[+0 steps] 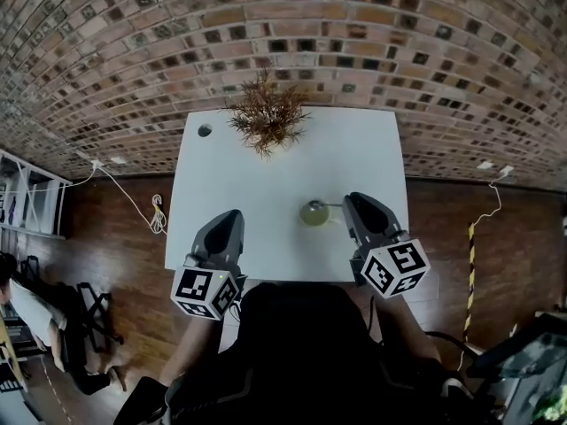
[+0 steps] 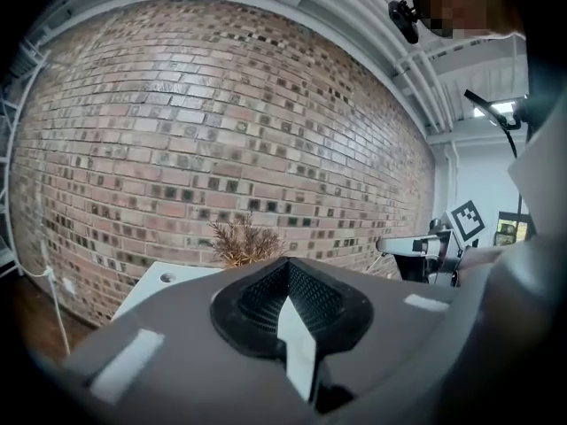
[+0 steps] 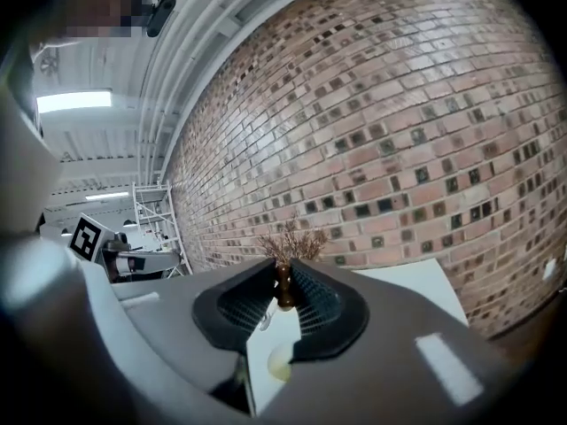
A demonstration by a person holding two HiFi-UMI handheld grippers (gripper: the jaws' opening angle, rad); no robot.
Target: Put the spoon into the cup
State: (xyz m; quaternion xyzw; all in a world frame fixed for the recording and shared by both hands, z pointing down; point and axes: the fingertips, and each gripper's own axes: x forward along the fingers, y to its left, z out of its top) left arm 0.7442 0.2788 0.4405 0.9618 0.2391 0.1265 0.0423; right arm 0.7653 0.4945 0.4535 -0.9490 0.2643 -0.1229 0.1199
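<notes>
Right gripper [image 1: 354, 202] (jaws narrowly apart, empty) sits just beside the cup [image 1: 314, 212]; a sideways knock could topple it. Left gripper [image 1: 231, 217]: closed, empty.

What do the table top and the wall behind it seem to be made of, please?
The table top looks like laminate or painted board: smooth, evenly white, matte, though the look leaves it open. The wall is brick: rough, mottled red-brown blocks with pale mortar joints.

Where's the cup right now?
In the head view the cup stands on the white table, right of centre near the front edge, just left of the right gripper.
</notes>
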